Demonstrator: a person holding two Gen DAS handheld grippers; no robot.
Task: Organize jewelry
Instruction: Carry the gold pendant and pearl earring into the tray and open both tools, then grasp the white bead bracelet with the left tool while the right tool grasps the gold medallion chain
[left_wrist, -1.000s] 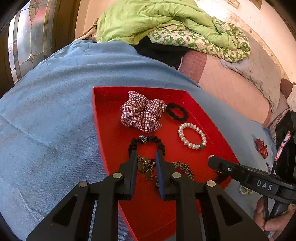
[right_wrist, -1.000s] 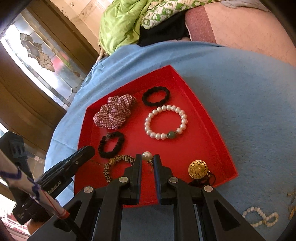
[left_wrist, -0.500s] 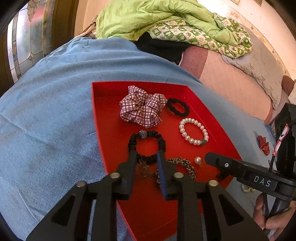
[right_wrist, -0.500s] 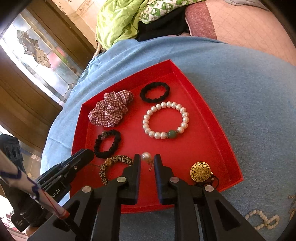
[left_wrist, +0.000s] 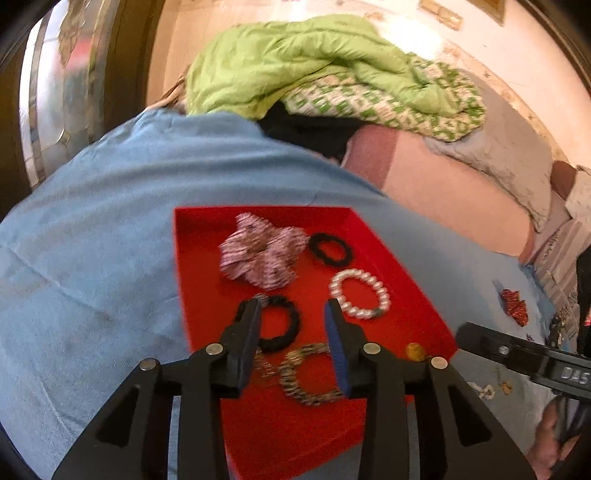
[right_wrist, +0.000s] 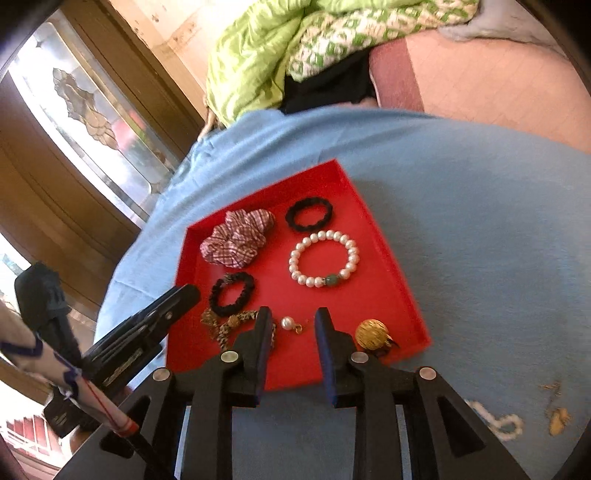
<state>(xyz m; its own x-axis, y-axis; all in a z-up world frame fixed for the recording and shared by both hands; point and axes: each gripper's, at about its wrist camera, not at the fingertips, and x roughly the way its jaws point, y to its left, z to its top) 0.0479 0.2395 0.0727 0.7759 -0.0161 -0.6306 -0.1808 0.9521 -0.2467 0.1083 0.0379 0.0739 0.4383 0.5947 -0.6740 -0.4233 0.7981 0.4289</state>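
Note:
A red tray (left_wrist: 199, 258) (right_wrist: 376, 291) on the blue cloth holds a plaid scrunchie (left_wrist: 258, 254) (right_wrist: 236, 240), a black hair tie (left_wrist: 330, 249) (right_wrist: 309, 214), a pearl bracelet (left_wrist: 360, 299) (right_wrist: 325, 258), a black scrunchie (left_wrist: 284, 332) (right_wrist: 232, 293), a leopard-print scrunchie (left_wrist: 306, 376) (right_wrist: 236, 325), a gold chain (left_wrist: 264, 365), a pearl earring (right_wrist: 289, 324) and a round gold ornament (right_wrist: 371, 334). My left gripper (left_wrist: 293, 310) hovers over the black scrunchie, jaws opening, gripping nothing. My right gripper (right_wrist: 293, 317) hovers over the pearl earring, jaws opening, pads clear of it.
Off the tray on the blue cloth (right_wrist: 480, 221) lie a red bow clip (left_wrist: 513, 306), a white bead bracelet (right_wrist: 495, 421) and small gold pieces (right_wrist: 557, 417). A green blanket (left_wrist: 295, 62) is heaped behind. A stained-glass door (right_wrist: 85, 107) stands at the left.
Both grippers have opened and drawn back and up from the tray. The left one let go of the gold chain and the right one the pearl earring; both pieces now lie in the tray.

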